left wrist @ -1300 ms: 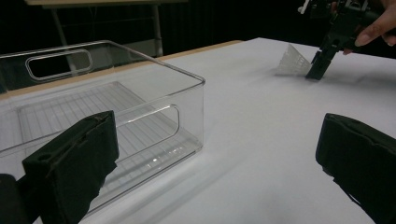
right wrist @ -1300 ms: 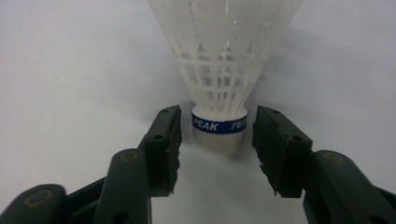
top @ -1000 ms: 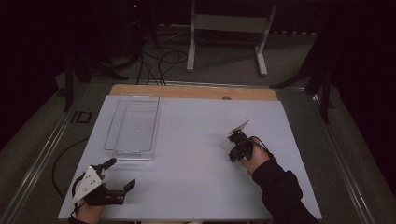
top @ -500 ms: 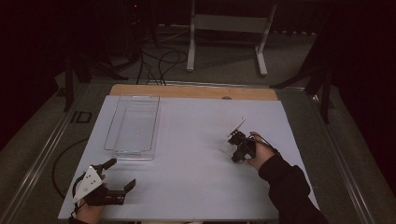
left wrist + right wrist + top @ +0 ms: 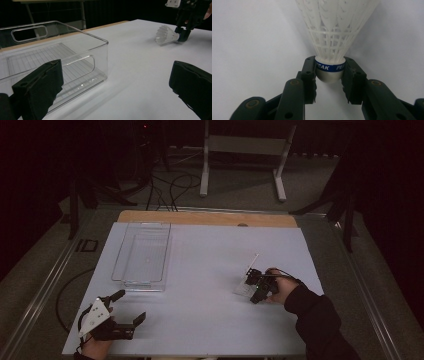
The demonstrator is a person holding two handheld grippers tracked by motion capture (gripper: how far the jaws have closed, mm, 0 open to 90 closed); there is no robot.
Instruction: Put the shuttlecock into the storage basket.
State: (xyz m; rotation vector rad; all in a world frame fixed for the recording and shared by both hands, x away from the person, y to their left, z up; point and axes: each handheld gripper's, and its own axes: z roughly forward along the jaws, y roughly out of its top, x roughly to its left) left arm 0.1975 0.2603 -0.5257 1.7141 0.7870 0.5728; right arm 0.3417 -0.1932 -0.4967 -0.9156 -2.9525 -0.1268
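Observation:
A white plastic shuttlecock (image 5: 334,37) with a blue band lies on the white table, skirt pointing away from my right gripper (image 5: 329,71). That gripper is shut on its rounded cork head, one pad on each side. In the high view the right gripper (image 5: 251,288) is right of the table's middle with the shuttlecock (image 5: 242,288) at its tip. From the left gripper view the shuttlecock (image 5: 166,35) lies far off at the upper right. My left gripper (image 5: 131,306) rests at the near left corner, open, nothing between its jaws (image 5: 115,85).
A clear plastic bin (image 5: 142,282) stands empty on the left half of the table, close ahead of the left gripper (image 5: 100,40). A wooden strip (image 5: 200,217) runs along the table's far edge. Beyond it a metal stand (image 5: 240,145) and cables lie on the floor.
My right hand and gripper have shifted slightly toward the near edge of the table, still closed. The left gripper has stayed where it was.

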